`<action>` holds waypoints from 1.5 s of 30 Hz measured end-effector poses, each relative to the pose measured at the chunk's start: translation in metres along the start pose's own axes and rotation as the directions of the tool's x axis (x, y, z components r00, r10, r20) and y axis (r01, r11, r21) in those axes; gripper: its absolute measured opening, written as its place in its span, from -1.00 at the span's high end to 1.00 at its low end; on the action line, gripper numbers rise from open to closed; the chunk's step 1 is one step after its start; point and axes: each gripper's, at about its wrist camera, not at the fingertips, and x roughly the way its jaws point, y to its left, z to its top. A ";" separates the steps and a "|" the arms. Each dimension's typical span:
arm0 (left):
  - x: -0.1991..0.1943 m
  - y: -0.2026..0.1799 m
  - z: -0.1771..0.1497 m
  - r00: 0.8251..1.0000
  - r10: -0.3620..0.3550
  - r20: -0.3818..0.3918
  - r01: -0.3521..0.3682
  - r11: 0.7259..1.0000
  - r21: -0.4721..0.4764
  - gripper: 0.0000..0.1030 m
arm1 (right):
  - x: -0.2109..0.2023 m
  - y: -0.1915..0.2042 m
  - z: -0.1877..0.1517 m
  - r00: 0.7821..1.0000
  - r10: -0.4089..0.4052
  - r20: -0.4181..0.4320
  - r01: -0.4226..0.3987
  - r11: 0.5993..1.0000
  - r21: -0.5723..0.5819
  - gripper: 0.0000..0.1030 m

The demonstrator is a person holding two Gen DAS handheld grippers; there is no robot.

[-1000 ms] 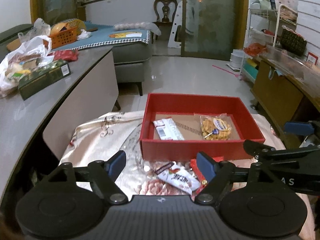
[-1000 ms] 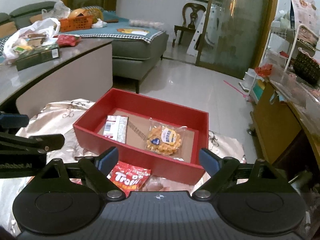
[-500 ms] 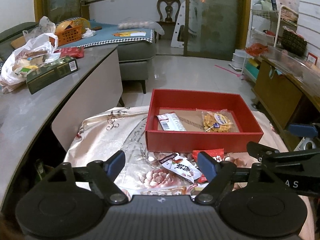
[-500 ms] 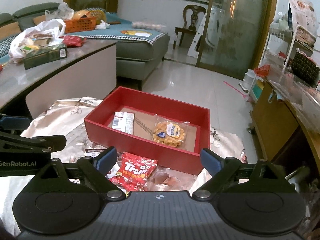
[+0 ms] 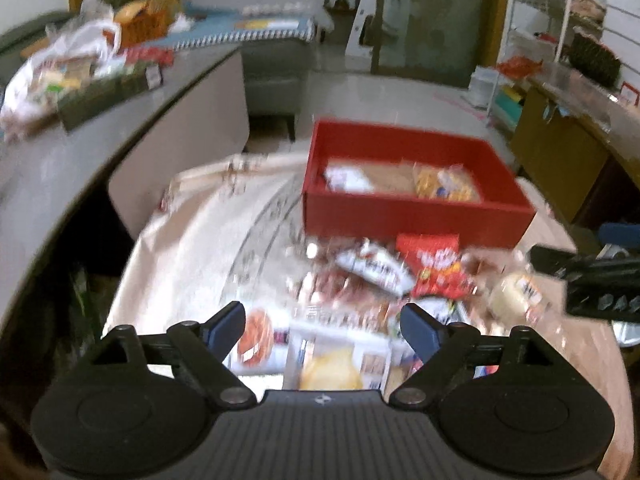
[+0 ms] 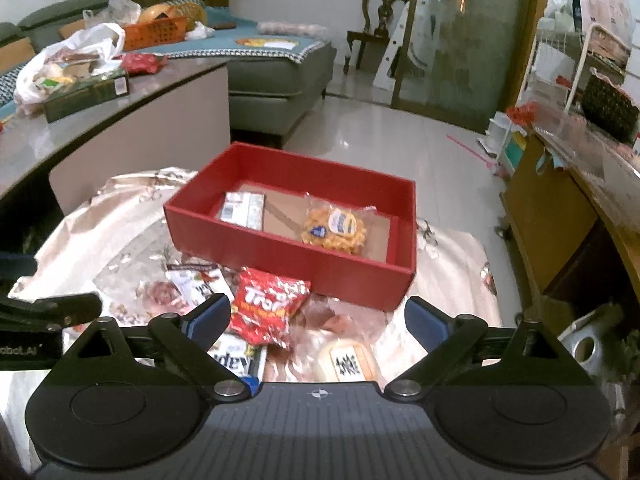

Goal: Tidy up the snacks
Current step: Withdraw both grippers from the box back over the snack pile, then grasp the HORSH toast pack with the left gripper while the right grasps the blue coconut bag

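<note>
Both tongs are over the loose pile of snacks on the cloth-covered bench (image 6: 132,240), just this side of the red box (image 6: 280,256).

Left tongs (image 5: 322,326): jaws apart and opening, nothing between the pads. The left view is motion-blurred, so labels are unreadable. Right tongs (image 6: 318,320): jaws wide apart and opening, also empty.

In the right view the red box sits at 12 o'clock and already holds a white packet (image 6: 243,210) at its left and a clear bag of yellow cookies (image 6: 334,229) at its right.

Loose items in front of it:
- A red chip bag (image 6: 266,306) at 11 o'clock from the right tongs, touching the box's near wall or just short of it.
- A white and red wrapper (image 6: 196,284) to its left.
- A round pale bun in clear wrap (image 6: 348,360), right below the tongs.
- A blue-lettered pack (image 6: 236,358) at 9 o'clock, partly hidden by the left finger.

Handling, as a guess: all are light, soft film packs.
- The chip bag is puffy and crinkly, slippery, with contents that crush. Pinch the flat sealed edge or a corner, not the belly.
- The bun is squashy, so grip it gently across the middle.
- Overlapping packs may drag each other when lifted.
</note>
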 end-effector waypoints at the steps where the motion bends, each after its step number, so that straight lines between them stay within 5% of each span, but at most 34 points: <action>1: 0.003 0.002 -0.004 1.000 -0.005 -0.017 0.004 1.000 -0.010 -0.54 | 0.000 -0.001 -0.002 1.000 0.001 -0.005 -0.001 1.000 0.002 -0.89; 9: 0.022 -0.006 -0.041 0.994 -0.014 -0.113 0.013 1.000 -0.011 -0.54 | 0.002 -0.009 -0.019 0.998 0.026 -0.051 -0.025 1.000 0.017 -0.90; 19: 0.047 -0.026 -0.066 0.993 0.050 -0.105 -0.040 0.995 0.096 -0.73 | 0.005 -0.012 -0.029 0.993 0.075 -0.092 -0.072 0.997 0.040 -0.90; 23: 0.043 -0.012 -0.062 0.989 -0.041 -0.145 0.042 0.999 0.004 -0.27 | 0.012 -0.006 -0.030 0.986 0.121 -0.115 -0.117 0.992 0.046 -0.91; 32: 0.025 0.009 -0.063 0.982 -0.077 -0.172 0.073 0.997 -0.030 -0.06 | 0.049 0.024 -0.035 0.962 0.169 -0.215 -0.166 0.986 0.030 -0.91; 42: 0.027 0.014 -0.064 0.978 -0.077 -0.193 0.075 0.997 -0.017 -0.32 | 0.092 0.065 -0.044 0.934 0.164 -0.319 -0.189 0.981 -0.049 -0.98; 45: 0.030 0.015 -0.065 0.978 -0.065 -0.196 0.065 0.998 -0.006 -0.59 | 0.098 0.073 -0.050 0.933 0.134 -0.335 -0.177 0.979 -0.104 -0.97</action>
